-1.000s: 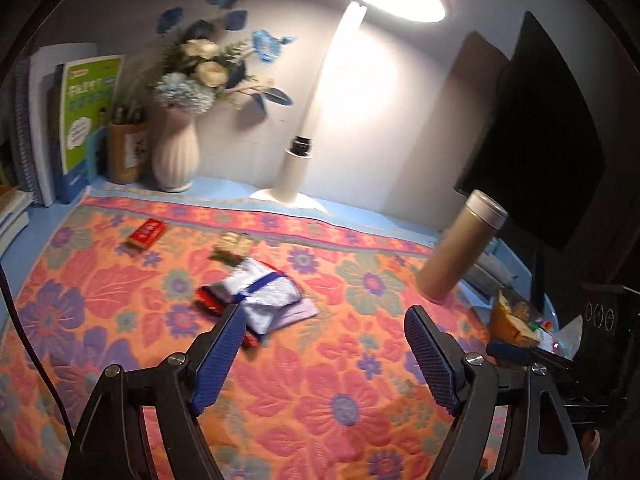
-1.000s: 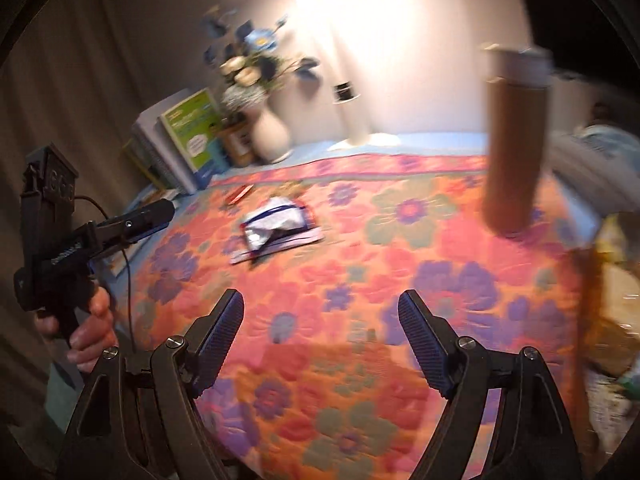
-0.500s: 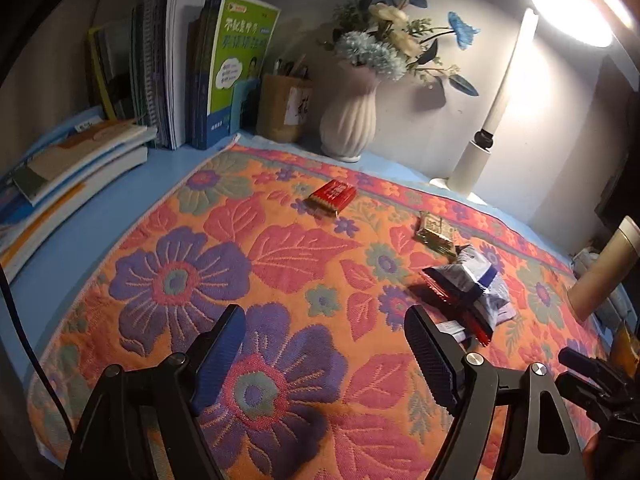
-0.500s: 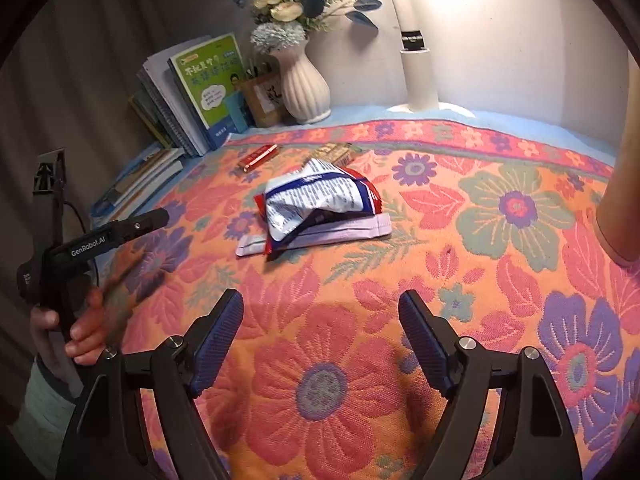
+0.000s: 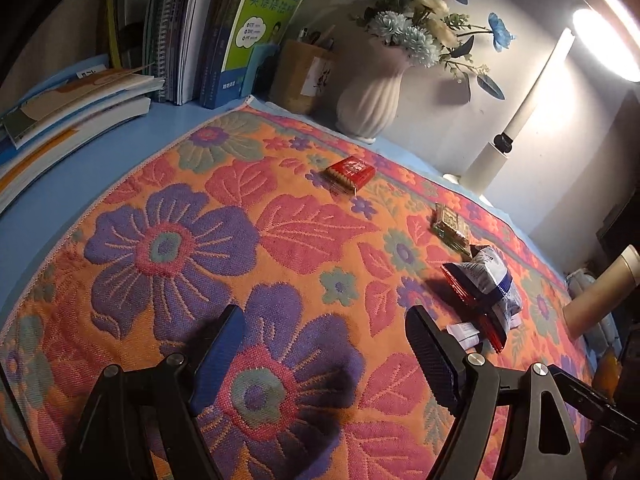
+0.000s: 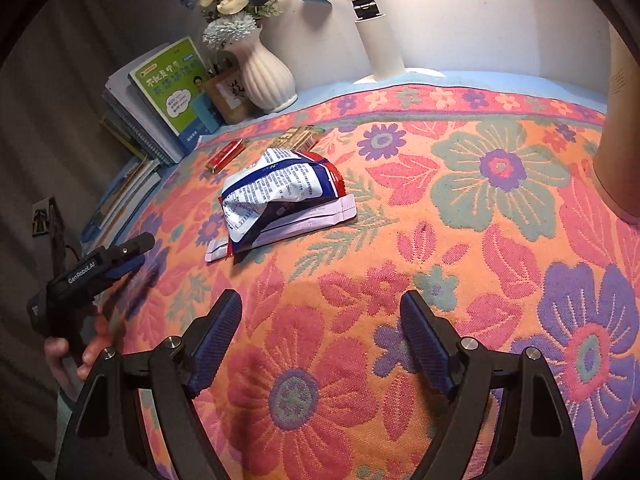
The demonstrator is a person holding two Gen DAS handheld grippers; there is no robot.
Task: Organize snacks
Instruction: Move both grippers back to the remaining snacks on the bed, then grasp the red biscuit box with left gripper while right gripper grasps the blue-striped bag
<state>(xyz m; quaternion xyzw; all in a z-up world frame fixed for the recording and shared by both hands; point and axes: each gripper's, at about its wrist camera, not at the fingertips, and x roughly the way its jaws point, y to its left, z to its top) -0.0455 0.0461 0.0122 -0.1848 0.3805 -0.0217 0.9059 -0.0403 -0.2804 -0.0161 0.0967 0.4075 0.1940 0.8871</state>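
**Four snacks on the cloth, none in my fingers yet**

Both grippers hover over the flowered cloth (image 6: 500, 168) on the counter, the left gripper (image 5: 326, 344) and the right gripper (image 6: 320, 328) with fingers apart and nothing between them.

Middle of the cloth: a crinkled blue-and-white bag (image 6: 276, 192) lies on a flat white packet (image 6: 312, 220). I judge the bag light, soft and slippery, its contents crushable, so I would pinch a sealed end rather than the belly. The packet is thin and lies flat on the cloth; its overhanging edge is the place to catch.

Toward the back edge sit a small red pack (image 5: 351, 172) and a greenish bar (image 5: 451, 226), both stiffer-looking and best gripped across their short sides.

Print on all wrappers is unreadable. The bag hides most of the packet, and a tan cylinder (image 6: 620, 128) is cut off at the right edge.
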